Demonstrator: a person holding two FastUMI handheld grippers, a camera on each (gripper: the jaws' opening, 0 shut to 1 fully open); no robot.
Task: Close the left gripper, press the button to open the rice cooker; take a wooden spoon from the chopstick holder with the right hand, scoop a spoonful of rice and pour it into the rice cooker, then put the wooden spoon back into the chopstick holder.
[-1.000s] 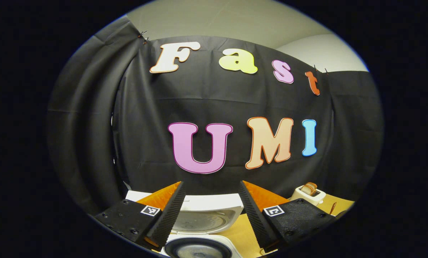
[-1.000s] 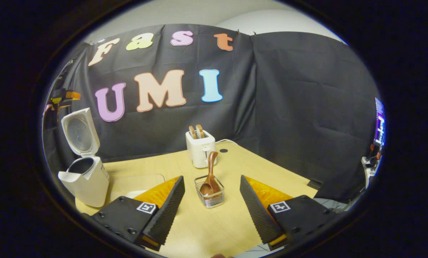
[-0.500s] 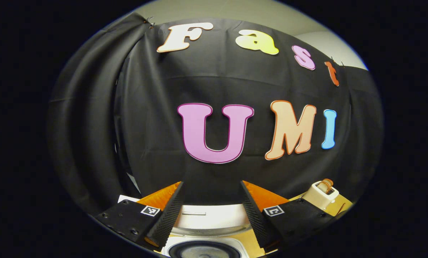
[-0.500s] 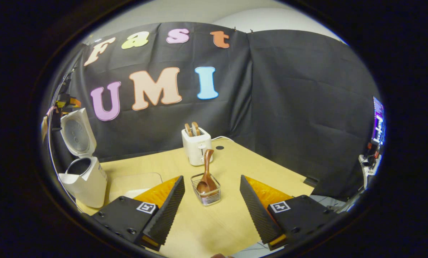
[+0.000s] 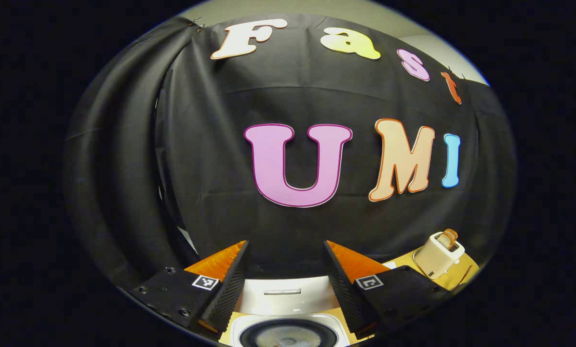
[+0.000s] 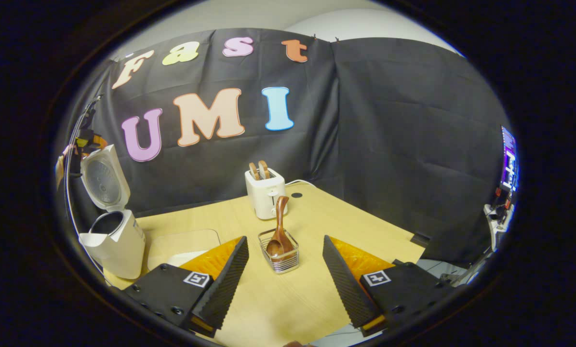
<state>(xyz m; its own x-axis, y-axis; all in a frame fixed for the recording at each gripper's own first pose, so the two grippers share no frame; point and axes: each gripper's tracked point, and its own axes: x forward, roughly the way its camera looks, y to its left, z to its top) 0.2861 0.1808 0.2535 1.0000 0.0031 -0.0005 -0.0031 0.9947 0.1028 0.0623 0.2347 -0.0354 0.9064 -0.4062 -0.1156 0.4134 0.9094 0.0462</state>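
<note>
- My left claw stands wide, nothing between its fingers; it hangs above the rice cooker, whose lid is up, and I look down past the fingers into the dark inner pot.
- In the right gripper view the rice cooker sits at the desk's left edge, its lid tilted up and back toward the booth wall.
- My right claw is also wide and holds nothing; it hovers over the near part of the desk, pointed at the chopstick holder.
- The chopstick holder, a small wire basket, stands near the middle of the desk, apart from both fingers.
- The wooden spoon rests in the holder, bowl down, handle leaning up toward the toaster.
- The toaster, with bread in its slots, stands behind the holder toward the far edge of the desk.
- A pale flat tray lies on the desk between the rice cooker and the holder; I cannot tell what is on it.
</note>
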